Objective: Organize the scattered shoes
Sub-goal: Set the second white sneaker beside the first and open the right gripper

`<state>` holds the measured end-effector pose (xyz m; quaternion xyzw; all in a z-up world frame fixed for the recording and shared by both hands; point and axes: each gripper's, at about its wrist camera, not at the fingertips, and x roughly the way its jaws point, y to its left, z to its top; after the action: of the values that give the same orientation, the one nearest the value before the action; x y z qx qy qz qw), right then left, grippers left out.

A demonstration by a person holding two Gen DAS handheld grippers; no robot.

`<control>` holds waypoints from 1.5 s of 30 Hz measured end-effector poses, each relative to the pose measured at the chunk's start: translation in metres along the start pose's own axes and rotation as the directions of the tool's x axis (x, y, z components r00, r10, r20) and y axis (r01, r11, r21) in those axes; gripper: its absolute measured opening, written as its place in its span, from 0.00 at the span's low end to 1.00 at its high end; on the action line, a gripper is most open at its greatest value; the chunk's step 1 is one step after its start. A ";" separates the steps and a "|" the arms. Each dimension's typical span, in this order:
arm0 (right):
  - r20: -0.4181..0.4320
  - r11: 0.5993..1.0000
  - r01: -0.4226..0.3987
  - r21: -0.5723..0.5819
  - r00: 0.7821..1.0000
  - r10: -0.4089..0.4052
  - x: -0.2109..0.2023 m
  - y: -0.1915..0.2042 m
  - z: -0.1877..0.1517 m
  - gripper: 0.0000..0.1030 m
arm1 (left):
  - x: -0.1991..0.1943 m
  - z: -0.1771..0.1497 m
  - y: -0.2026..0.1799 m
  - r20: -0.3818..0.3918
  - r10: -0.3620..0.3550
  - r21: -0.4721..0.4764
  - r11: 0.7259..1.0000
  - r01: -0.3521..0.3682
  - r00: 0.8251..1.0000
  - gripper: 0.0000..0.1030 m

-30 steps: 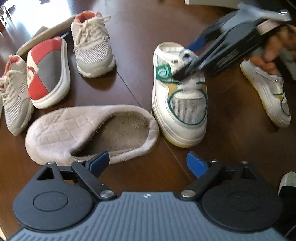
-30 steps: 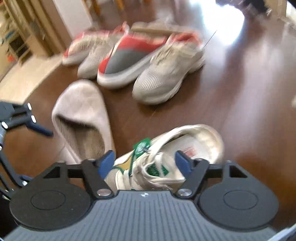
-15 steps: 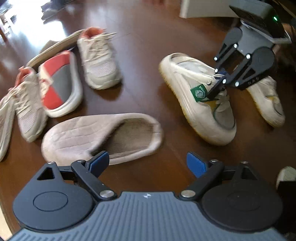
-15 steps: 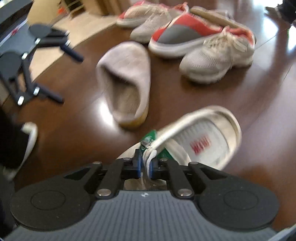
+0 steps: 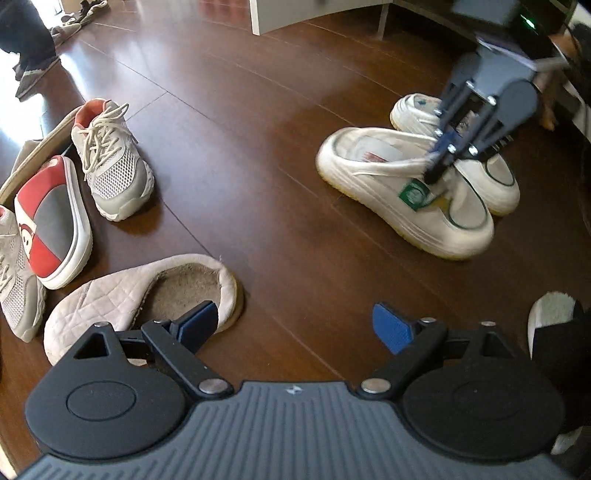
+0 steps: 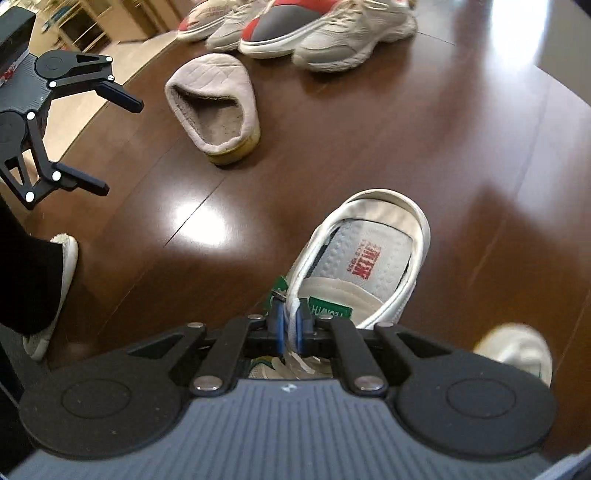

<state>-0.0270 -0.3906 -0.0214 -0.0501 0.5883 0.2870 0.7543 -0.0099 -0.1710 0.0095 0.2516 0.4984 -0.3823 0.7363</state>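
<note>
My right gripper [image 6: 290,325] is shut on the laces of a white backless sneaker [image 6: 369,254] with green trim. In the left wrist view that sneaker [image 5: 402,195] lies beside its twin [image 5: 480,173] at the right, with the right gripper [image 5: 436,173] pinching its tongue area. My left gripper [image 5: 295,325] is open with nothing between its fingers, hovering just right of a quilted beige slipper [image 5: 140,295]. The same slipper [image 6: 214,103] shows in the right wrist view, with the left gripper [image 6: 110,144] at the far left.
At the left lie a beige laced trainer [image 5: 110,155], a red and grey slip-on [image 5: 51,225] and another trainer [image 5: 14,280]. White furniture [image 5: 314,11] stands at the back. A person's slippered foot [image 6: 48,295] is close by. Dark wood floor [image 5: 258,147] separates the two shoe groups.
The right gripper shut on the white sneaker's laces and carried it rightward beside its twin. My left gripper drifted right, away from the group of shoes, staying open.
</note>
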 end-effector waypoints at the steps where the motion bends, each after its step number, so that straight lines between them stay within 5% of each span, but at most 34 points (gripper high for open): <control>1: -0.005 1.000 0.021 -0.007 1.000 -0.021 -0.002 0.001 -0.005 0.06 | 0.000 0.000 0.000 0.000 0.000 0.000 1.000 0.000 1.000 0.90; 7: 0.029 0.987 0.162 0.014 0.986 -0.163 -0.009 0.001 -0.021 0.05 | 0.006 0.005 -0.008 0.000 0.012 0.006 1.000 -0.012 1.000 0.90; 12: 0.082 0.945 0.326 0.006 0.942 -0.325 -0.005 0.007 -0.026 0.09 | 0.006 0.008 -0.015 0.005 0.004 0.026 1.000 -0.004 1.000 0.90; 15: 0.102 0.906 0.420 0.063 0.900 -0.424 -0.010 0.018 -0.027 0.23 | 0.006 0.007 -0.019 0.010 -0.010 0.045 0.999 0.009 1.000 0.90; 17: 0.197 0.853 0.500 0.148 0.830 -0.521 -0.023 0.041 -0.031 0.23 | 0.007 0.007 -0.020 0.008 -0.014 0.045 0.999 0.014 1.000 0.90; 18: 0.222 0.852 0.487 0.193 0.824 -0.522 -0.026 0.047 -0.032 0.25 | 0.007 0.007 -0.020 0.008 -0.017 0.043 0.999 0.017 1.000 0.90; 22: 0.270 0.888 0.227 0.401 0.897 -0.351 -0.018 0.058 -0.047 0.23 | 0.005 0.007 -0.019 0.020 -0.043 0.033 0.999 0.043 0.999 0.90; 25: 0.216 0.873 0.225 0.432 0.915 -0.342 0.007 0.058 -0.057 0.23 | 0.008 0.009 -0.018 0.016 -0.085 0.007 0.996 0.085 0.996 0.90; 29: 0.161 0.841 0.346 0.415 0.882 -0.442 0.028 0.064 -0.074 0.01 | 0.011 0.008 -0.019 0.007 -0.107 0.010 0.994 0.107 0.994 0.90; 33: 0.142 0.773 0.276 0.571 0.895 -0.424 0.023 0.048 -0.080 0.00 | 0.014 0.009 -0.018 0.002 -0.113 -0.003 0.994 0.113 0.994 0.90; 38: 0.156 0.772 0.261 0.579 0.894 -0.419 0.022 0.049 -0.083 0.00 | 0.014 0.010 -0.018 0.006 -0.122 -0.008 0.992 0.122 0.992 0.90; 39: 0.164 0.778 0.247 0.577 0.898 -0.407 0.018 0.051 -0.081 0.06 | 0.014 0.010 -0.019 0.007 -0.128 -0.007 0.992 0.128 0.992 0.90; 40: 0.180 0.781 0.245 0.574 0.893 -0.412 0.012 0.055 -0.080 0.27 | 0.013 0.010 -0.019 0.008 -0.134 -0.005 0.991 0.134 0.991 0.90; 42: 0.197 0.760 0.305 0.574 0.850 -0.489 -0.002 0.067 -0.077 0.61 | 0.014 0.009 -0.020 0.007 -0.136 -0.002 0.991 0.136 0.991 0.90; 45: 0.246 0.712 0.356 0.606 0.767 -0.593 -0.036 0.061 -0.068 0.61 | 0.014 0.010 -0.021 0.010 -0.136 -0.002 0.991 0.136 0.991 0.90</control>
<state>-0.1205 -0.3817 0.0071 0.0682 0.4308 -0.0906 0.8953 -0.0188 -0.1948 0.0004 0.2143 0.5113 -0.4324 0.7111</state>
